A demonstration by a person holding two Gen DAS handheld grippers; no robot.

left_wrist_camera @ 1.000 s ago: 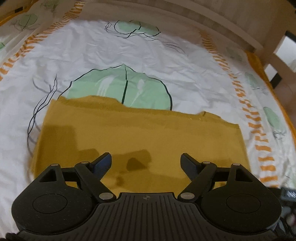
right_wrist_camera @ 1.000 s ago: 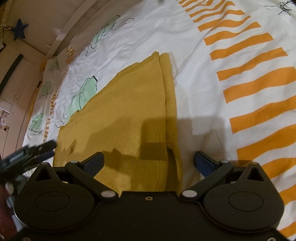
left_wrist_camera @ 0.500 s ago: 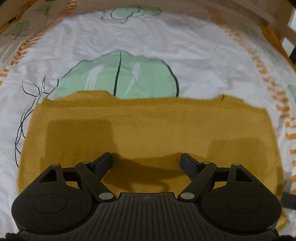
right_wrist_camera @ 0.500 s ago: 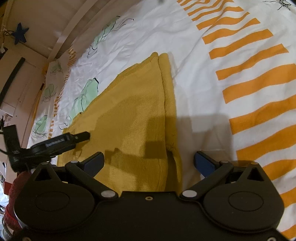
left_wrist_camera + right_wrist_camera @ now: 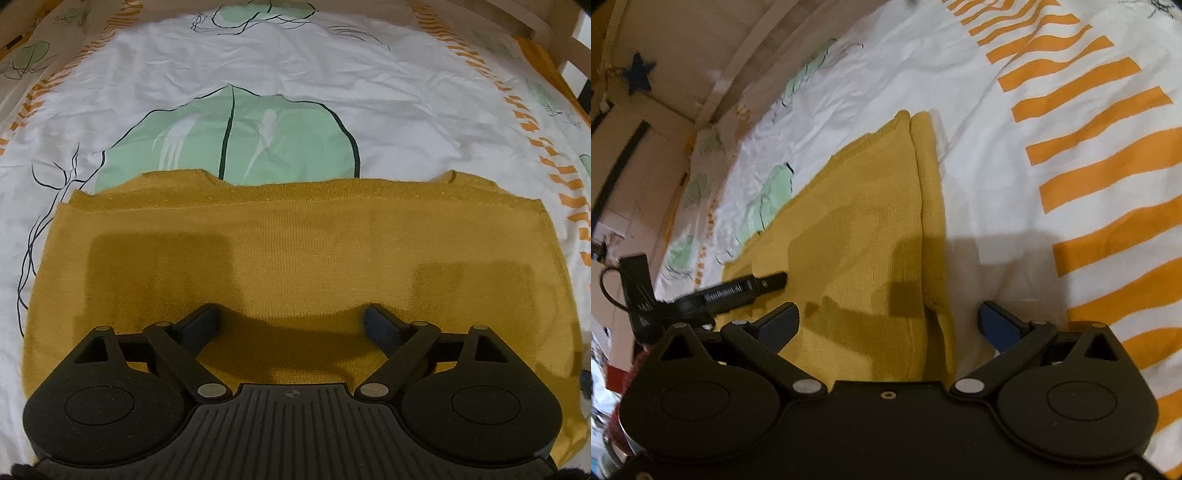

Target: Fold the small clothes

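A: Garment status?
B: Mustard knit (image 5: 295,251), folded flat into a rough rectangle on the sheet (image 5: 332,74). Far edge covers the lower part of the green leaf print (image 5: 258,140).
A: Layers?
B: Two show on its right side: the upper edge sits just inside a narrow strip (image 5: 932,192) of the lower one.

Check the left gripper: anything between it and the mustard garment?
Nothing visible. The left gripper hangs directly over the mustard garment, jaws opening with only bare knit below them. The right gripper sits at the garment's folded side edge, jaws open, not in the path.
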